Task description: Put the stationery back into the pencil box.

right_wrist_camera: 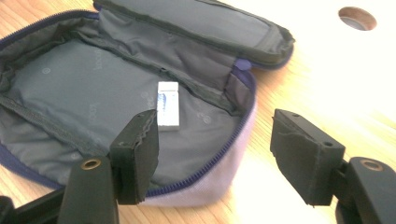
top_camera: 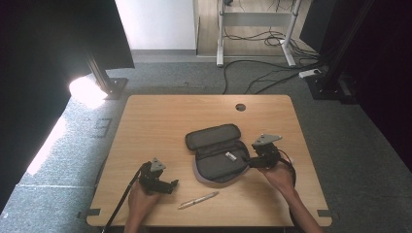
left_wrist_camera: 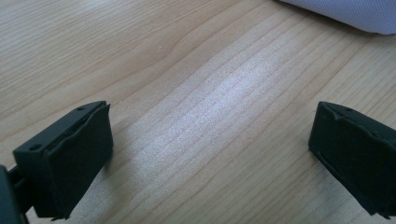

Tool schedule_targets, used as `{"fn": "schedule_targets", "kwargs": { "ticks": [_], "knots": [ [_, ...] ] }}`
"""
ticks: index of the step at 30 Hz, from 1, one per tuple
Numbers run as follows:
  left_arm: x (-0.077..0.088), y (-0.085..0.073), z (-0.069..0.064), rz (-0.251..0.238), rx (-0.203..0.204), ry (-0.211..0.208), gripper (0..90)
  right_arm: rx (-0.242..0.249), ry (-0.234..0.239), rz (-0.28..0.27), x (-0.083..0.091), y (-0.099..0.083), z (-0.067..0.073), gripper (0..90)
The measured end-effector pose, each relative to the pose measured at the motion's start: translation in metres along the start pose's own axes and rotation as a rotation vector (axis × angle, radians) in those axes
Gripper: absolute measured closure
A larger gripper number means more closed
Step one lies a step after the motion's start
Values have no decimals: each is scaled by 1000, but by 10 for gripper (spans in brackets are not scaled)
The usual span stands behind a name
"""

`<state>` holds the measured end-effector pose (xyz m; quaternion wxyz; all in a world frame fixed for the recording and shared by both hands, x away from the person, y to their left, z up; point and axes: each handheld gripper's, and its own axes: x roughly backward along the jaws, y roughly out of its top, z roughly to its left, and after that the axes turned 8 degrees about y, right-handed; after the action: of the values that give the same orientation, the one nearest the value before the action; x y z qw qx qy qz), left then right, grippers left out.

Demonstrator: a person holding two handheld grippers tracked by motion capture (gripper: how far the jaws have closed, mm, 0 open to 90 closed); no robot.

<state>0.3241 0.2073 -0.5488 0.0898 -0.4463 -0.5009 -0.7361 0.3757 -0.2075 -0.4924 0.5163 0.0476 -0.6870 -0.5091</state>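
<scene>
An open grey zip pouch point(top_camera: 217, 155) lies mid-table with its lid point(top_camera: 213, 136) folded back. A small white eraser-like block point(top_camera: 231, 156) point(right_wrist_camera: 168, 110) rests on its dark lining point(right_wrist_camera: 93, 88). My right gripper point(top_camera: 248, 162) point(right_wrist_camera: 215, 154) is open at the pouch's right rim, one jaw over the lining, the other outside above the wood. My left gripper point(top_camera: 174, 185) point(left_wrist_camera: 210, 154) is open low over bare wood at the front left, with nothing between its jaws. A silver pen point(top_camera: 198, 199) lies near the front edge, just right of the left gripper.
The wooden table point(top_camera: 155, 121) has a round cable hole point(top_camera: 240, 107) point(right_wrist_camera: 357, 17) at the back. A pale corner of the pouch point(left_wrist_camera: 345, 14) shows at the top right of the left gripper view. Cables point(top_camera: 262, 73) and stand legs sit on the floor beyond.
</scene>
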Motion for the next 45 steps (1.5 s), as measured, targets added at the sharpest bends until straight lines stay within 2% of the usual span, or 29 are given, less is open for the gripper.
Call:
{"fn": "schedule_targets", "kwargs": {
  "ticks": [10,15,22,26,33,45],
  "knots": [
    [0,0,0,1,-1,0,0,-42,-53,11,19,-14,-7,210],
    [0,0,0,1,-1,0,0,-55,-71,18,23,-20,-10,200],
    [0,0,0,0,-1,0,0,-100,-108,27,31,-35,-18,195],
    [0,0,0,1,-1,0,0,-128,-147,43,36,-50,-25,195],
    [0,0,0,1,-1,0,0,-152,-188,59,42,-66,-31,193],
    [0,0,0,0,0,0,0,-191,-235,86,42,-86,-36,172]
  ]
}}
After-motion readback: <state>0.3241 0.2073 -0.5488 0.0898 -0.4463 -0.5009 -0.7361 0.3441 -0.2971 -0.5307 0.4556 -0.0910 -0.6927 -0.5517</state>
